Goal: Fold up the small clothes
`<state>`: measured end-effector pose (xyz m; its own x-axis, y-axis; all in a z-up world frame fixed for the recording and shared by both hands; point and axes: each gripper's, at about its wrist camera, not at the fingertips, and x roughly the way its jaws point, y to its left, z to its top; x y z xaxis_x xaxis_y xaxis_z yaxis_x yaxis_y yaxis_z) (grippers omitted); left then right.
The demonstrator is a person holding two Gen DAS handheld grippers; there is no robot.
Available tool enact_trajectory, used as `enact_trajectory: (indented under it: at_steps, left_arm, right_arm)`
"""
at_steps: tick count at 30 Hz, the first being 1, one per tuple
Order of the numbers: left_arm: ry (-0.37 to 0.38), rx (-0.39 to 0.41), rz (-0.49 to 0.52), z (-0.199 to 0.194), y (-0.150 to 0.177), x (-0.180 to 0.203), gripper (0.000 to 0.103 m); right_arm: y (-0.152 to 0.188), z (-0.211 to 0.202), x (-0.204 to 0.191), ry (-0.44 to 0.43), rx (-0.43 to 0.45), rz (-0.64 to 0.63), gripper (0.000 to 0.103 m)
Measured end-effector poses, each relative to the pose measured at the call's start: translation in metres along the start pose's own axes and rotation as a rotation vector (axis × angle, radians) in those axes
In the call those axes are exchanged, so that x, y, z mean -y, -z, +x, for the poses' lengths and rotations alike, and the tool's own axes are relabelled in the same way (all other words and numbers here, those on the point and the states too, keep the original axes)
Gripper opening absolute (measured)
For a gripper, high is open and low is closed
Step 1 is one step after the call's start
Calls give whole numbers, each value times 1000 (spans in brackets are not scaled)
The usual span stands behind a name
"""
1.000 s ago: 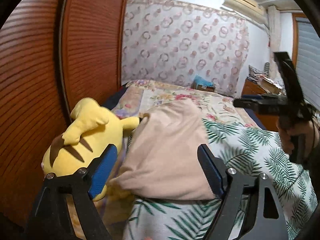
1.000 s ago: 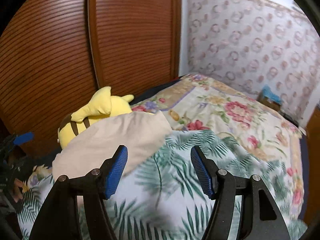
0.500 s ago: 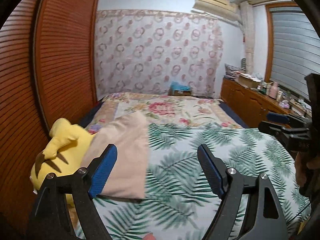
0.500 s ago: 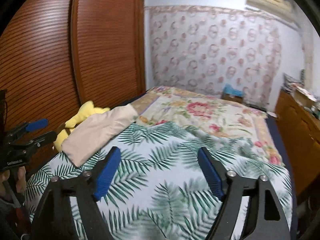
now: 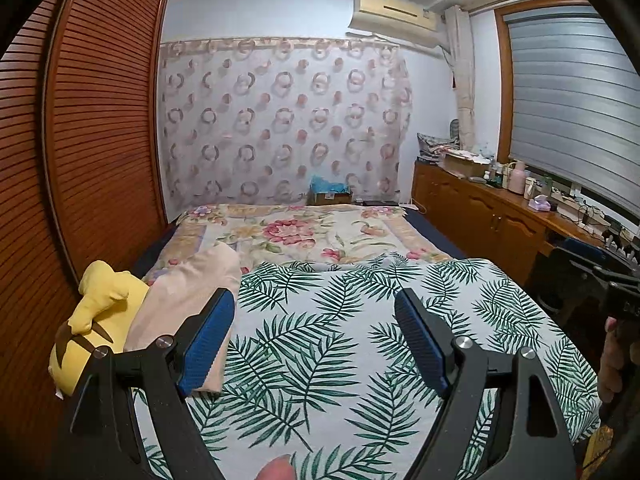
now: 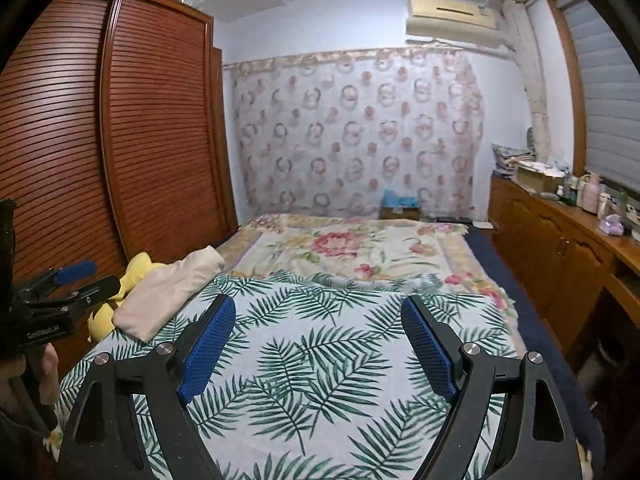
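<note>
The left gripper (image 5: 314, 336) points out over the bed, tipped a little downward, its blue fingers (image 5: 206, 336) spread wide with nothing between them. The right gripper (image 6: 314, 344) has the same low, forward pose; its fingers (image 6: 428, 354) have just been opening and now stand wide, with only the palm-leaf sheet (image 6: 320, 360) showing in the gap.

The folded beige garment (image 5: 188, 292) lies at the left edge of the bed, beyond and to the left of the left gripper's left finger, which covers its near corner in that view. It leans against a yellow plush toy (image 5: 96, 320) that sits still farther left, against the slatted wooden wardrobe (image 5: 80, 140). From the right wrist the garment (image 6: 168, 288) is well to the left of both fingers and apart from them, with the toy (image 6: 136, 270) mostly hidden behind it.

Ahead of both pairs of fingers the palm-leaf sheet gives way to a floral blanket (image 5: 304, 232), then a curtain with ring patterns (image 5: 280, 120). To the right runs a wooden counter (image 6: 560, 236) crowded with small bottles and boxes.

The left wrist view catches the right gripper at its right border with a hand (image 5: 612, 360) on its handle; the right wrist view shows the left gripper (image 6: 60, 292) at its left border, seen from the side, free of the garment.
</note>
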<state>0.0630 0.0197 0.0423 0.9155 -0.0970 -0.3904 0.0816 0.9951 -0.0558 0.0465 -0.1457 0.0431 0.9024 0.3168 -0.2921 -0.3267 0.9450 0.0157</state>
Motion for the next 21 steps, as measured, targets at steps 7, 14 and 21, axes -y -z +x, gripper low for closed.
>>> enact_trajectory:
  at_steps: [7,14,21]
  left_arm:
    - [5,-8,-8,-2,2,10,83]
    - [-5,-6,-12,-1,2,9,83]
    - [-5,-5,-13,-2,4,7,83]
  right_arm:
    - [12,1,-10,20,7,11,86]
    - [19,-5,-8,22,10,14,86]
    - [19,-6,-4,24,7,16,86]
